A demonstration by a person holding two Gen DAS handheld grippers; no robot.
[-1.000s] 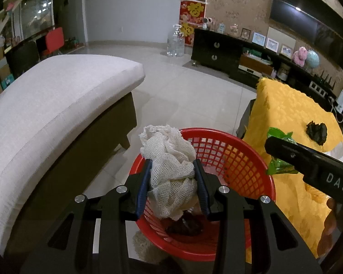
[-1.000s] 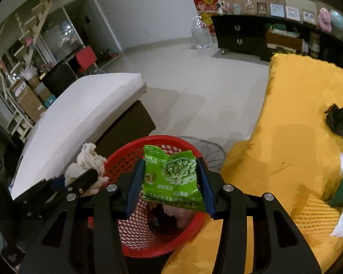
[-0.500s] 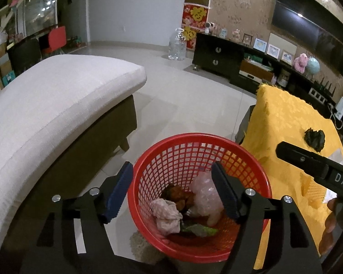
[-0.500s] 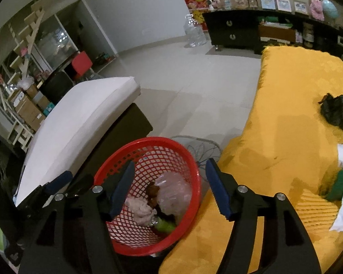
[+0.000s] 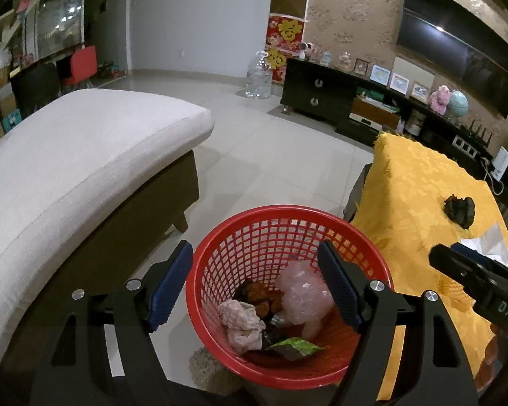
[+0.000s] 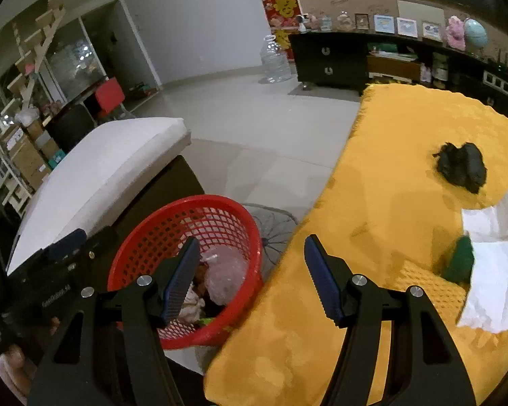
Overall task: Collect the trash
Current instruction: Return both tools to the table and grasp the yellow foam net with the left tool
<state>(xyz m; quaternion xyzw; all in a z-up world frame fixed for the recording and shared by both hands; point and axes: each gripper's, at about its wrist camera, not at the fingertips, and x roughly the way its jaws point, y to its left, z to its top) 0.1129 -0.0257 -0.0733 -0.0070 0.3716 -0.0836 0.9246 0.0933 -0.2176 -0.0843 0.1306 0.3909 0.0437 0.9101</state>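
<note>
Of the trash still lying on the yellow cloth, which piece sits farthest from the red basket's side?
The white crumpled paper, at the cloth's right edge. The black crumpled wad lies farther up the cloth, and the green item sits closer in, tucked against the paper.

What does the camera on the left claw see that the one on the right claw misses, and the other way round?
Only the left view shows the green snack wrapper lying in the red plastic mesh basket and the dark wall-mounted TV. Only the right view shows the white tissue paper and the green item beside it on the yellow cloth. Both show the basket, the cloth, the black crumpled lump and the white cushioned bench.
</note>
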